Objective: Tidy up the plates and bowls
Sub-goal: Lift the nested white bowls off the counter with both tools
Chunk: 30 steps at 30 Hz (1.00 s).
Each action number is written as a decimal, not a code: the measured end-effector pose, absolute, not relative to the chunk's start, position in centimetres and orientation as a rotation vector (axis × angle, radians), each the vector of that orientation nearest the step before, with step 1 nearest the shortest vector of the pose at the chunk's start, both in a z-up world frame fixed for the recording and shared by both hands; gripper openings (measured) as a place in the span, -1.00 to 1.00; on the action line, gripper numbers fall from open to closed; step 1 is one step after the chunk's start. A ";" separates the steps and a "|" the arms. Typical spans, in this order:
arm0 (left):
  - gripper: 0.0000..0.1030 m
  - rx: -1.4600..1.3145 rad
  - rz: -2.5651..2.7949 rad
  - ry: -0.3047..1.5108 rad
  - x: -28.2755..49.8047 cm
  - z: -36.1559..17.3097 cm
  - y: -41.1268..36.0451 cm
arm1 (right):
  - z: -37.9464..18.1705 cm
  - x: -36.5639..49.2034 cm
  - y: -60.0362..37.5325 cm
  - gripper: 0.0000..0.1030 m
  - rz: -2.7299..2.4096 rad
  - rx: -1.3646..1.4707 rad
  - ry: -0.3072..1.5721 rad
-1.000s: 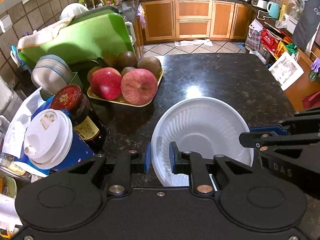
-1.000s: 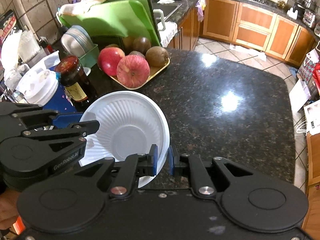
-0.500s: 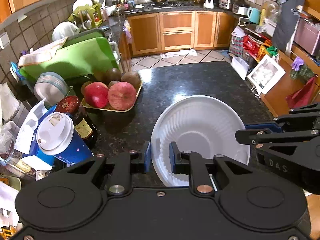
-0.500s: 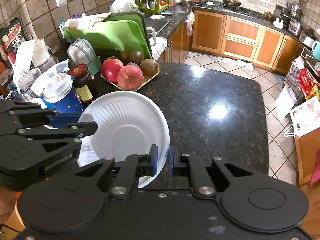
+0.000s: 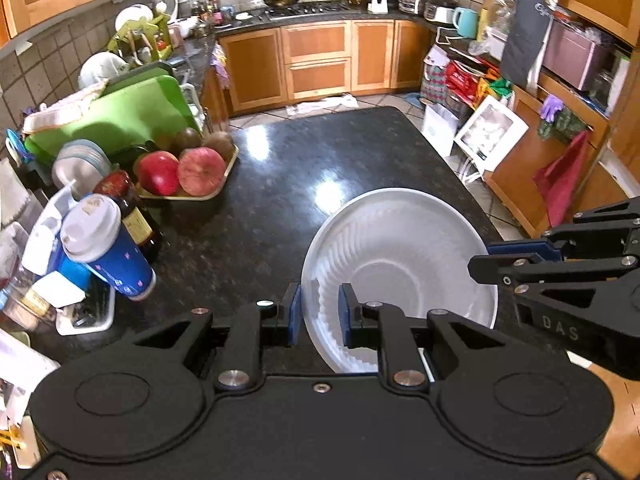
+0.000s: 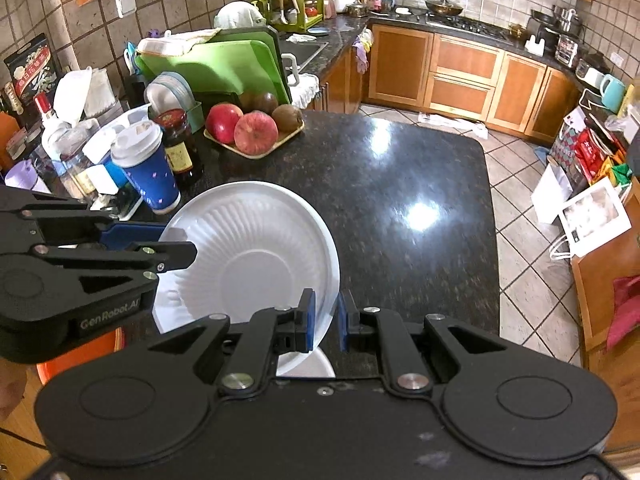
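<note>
A white ribbed paper bowl (image 5: 400, 268) is held up above the dark granite counter (image 5: 288, 168) by both grippers. My left gripper (image 5: 319, 314) is shut on its left rim. My right gripper (image 6: 326, 322) is shut on its right rim; the bowl shows in the right wrist view (image 6: 248, 256). Each gripper shows from the side in the other's view, the right one (image 5: 560, 264) and the left one (image 6: 100, 252). Another white piece (image 6: 308, 366) shows just under the bowl by my right gripper.
A tray of apples and kiwis (image 5: 188, 172), a blue lidded cup (image 5: 106, 248) and a dark jar (image 5: 132, 212) stand at the counter's left. Green cutting boards (image 5: 116, 120) and stacked grey dishes (image 5: 80, 164) stand behind. The counter's right edge drops to a tiled floor (image 6: 532, 240).
Both grippers have risen with the bowl between them, so the counter and kitchen look farther below. Both holds on the bowl are unchanged.
</note>
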<state>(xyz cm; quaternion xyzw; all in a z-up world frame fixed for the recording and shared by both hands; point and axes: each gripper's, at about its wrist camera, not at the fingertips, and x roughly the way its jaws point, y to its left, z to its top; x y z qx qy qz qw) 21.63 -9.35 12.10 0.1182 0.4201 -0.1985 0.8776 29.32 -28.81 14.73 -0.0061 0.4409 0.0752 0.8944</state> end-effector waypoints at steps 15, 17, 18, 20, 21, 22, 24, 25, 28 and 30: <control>-0.50 0.267 -0.472 1.013 19.1 8.5 -9.9 | 10.7 25.7 -29.1 -0.73 0.158 0.009 1.015; -0.50 0.270 -0.477 1.040 19.2 7.8 -10.0 | 10.2 25.7 -29.1 -0.73 0.159 0.012 1.026; -0.50 0.271 -0.479 1.054 19.2 7.5 -10.0 | 9.9 25.8 -29.1 -0.73 0.159 0.014 1.032; -0.50 0.268 -0.485 1.086 19.3 6.7 -10.1 | 9.3 26.0 -29.3 -0.73 0.159 0.022 1.049; -0.50 0.267 -0.488 1.100 19.4 6.4 -10.2 | 9.0 26.1 -29.4 -0.73 0.158 0.027 1.059; -0.50 0.267 -0.489 1.110 19.5 6.1 -10.3 | 8.8 26.2 -29.6 -0.73 0.160 0.030 1.068; -0.50 0.267 -0.489 1.123 19.6 5.6 -10.3 | 8.3 26.4 -29.7 -0.73 0.165 0.038 1.086; -0.50 0.269 -0.489 1.130 19.7 5.4 -10.3 | 8.0 26.6 -29.7 -0.73 0.166 0.039 1.095; -0.50 0.272 -0.486 1.142 19.9 4.9 -10.4 | 7.2 26.9 -29.7 -0.73 0.171 0.038 1.113; -0.50 0.276 -0.488 1.142 20.0 4.7 -10.4 | 6.8 27.2 -29.7 -0.73 0.171 0.040 1.122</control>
